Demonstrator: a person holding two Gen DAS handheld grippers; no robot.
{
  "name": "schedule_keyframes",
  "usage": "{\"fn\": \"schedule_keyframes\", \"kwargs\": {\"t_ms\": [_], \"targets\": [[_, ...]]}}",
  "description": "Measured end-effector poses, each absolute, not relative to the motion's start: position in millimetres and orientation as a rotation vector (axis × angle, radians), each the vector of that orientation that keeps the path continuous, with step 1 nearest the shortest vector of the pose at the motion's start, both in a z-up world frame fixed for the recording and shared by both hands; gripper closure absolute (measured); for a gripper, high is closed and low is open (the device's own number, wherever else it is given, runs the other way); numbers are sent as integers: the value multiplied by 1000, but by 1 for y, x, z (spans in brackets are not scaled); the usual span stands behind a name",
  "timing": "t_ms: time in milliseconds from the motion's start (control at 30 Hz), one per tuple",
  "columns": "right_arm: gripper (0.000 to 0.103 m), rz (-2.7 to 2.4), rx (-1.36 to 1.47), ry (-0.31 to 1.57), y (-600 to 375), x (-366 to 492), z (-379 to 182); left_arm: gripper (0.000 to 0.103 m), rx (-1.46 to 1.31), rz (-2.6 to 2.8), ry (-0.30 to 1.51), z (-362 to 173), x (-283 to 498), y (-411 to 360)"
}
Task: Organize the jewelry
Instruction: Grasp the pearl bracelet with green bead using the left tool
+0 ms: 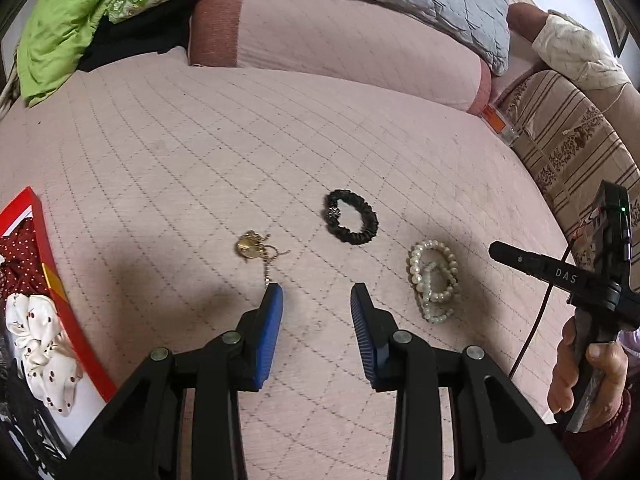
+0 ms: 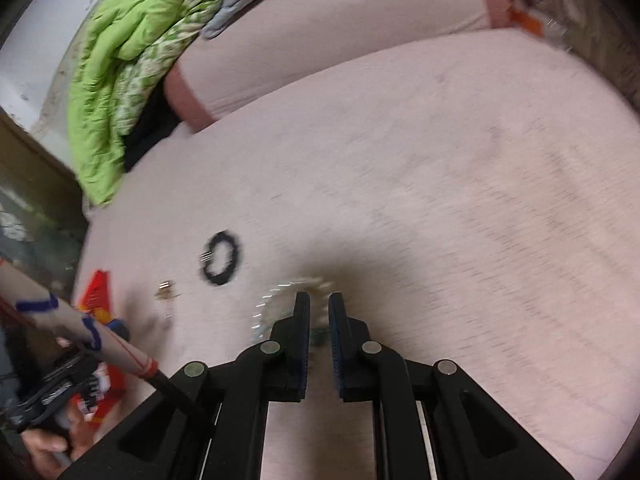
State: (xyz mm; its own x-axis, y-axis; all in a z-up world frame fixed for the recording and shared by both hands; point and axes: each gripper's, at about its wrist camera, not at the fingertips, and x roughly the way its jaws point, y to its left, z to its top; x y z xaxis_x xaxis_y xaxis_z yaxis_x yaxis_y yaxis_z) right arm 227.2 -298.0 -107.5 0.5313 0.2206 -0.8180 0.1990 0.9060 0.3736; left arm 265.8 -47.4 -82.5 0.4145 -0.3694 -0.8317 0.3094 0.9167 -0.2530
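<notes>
The left gripper (image 1: pixel 317 296) points steeply downward, its blue-padded jaws standing apart with nothing between them. The right gripper (image 2: pixel 319 307), also angled down, has its jaws drawn almost together, a narrow gap left. A bare hand (image 1: pixel 586 376) wraps the right gripper's handle at the left camera's right edge.

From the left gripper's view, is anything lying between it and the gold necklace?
Nothing visible does. The left gripper hangs open over bare pink quilt, and the gold necklace lies just beyond its left finger, uncovered.
</notes>
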Motion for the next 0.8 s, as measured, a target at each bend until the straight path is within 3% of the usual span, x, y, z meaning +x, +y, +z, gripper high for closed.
{"fn": "schedule_keyframes", "kwargs": {"t_ms": [267, 333, 667, 800], "targets": [[91, 138, 544, 1030, -301, 231, -116, 69, -54, -461, 1078, -89, 261, -72], [86, 140, 496, 1081, -292, 235, -123, 69, -44, -462, 1076, -90, 259, -75], [86, 185, 411, 1183, -270, 231, -148, 69, -53, -467, 1081, -94, 261, -76], [97, 195, 423, 1143, -274, 224, -140, 69, -58, -475, 1088, -96, 262, -80]]}}
